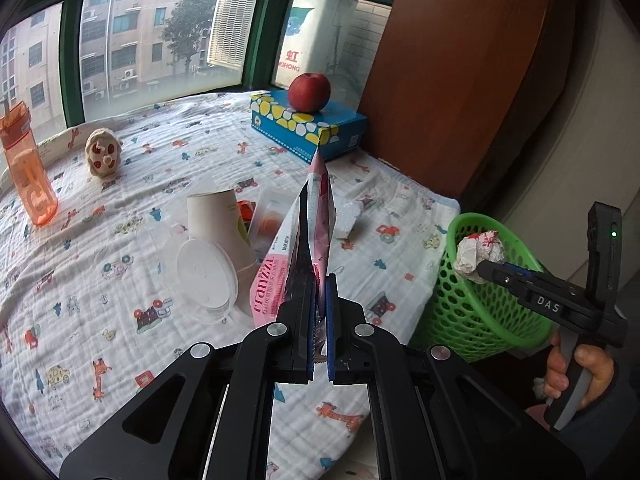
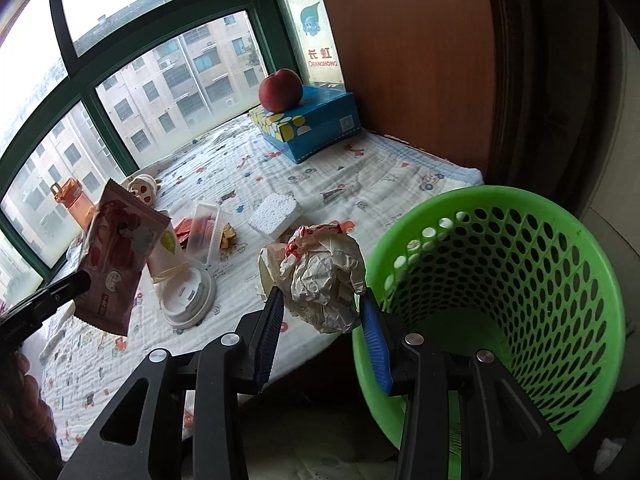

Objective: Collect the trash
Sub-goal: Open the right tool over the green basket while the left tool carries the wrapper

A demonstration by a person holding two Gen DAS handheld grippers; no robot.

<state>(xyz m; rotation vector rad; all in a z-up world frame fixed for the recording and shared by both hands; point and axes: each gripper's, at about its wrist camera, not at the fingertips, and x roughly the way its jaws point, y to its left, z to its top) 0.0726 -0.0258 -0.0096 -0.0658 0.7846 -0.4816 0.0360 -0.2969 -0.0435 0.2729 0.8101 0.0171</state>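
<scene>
Right gripper (image 2: 320, 312): nearest the lens; clamped on the crumpled paper ball (image 2: 320, 276), held up just beside the rim of the green basket (image 2: 520, 208), not yet over its mouth
Left gripper (image 1: 319, 296): pressed together on the pink snack wrapper (image 1: 316, 216), which stands up edge-on from the fingers; seen from the right wrist it hangs above the table, well apart from the basket
Basket: off the table's near right edge, tilted toward the right camera; its inside looks bare as far as the view shows
Table, middle: upturned paper cup (image 1: 218, 220) with a clear lid (image 1: 204, 270) beside it; clear plastic tray (image 2: 206, 236); small orange wrappers (image 2: 226, 234); white foam block (image 2: 274, 214); all lying on the printed cloth (image 1: 100, 320)
Table, far: orange bottle (image 1: 28, 168), small plush toy (image 1: 103, 153), blue tissue box (image 1: 308, 128) with an apple (image 1: 309, 92) on it; probably not trash
Step in hand: I judge it the carry to the basket, both claws loaded
Next move: shift the paper ball over the opening before spreading the fingers, else it may glance off the rim; the wrapper has further to travel
</scene>
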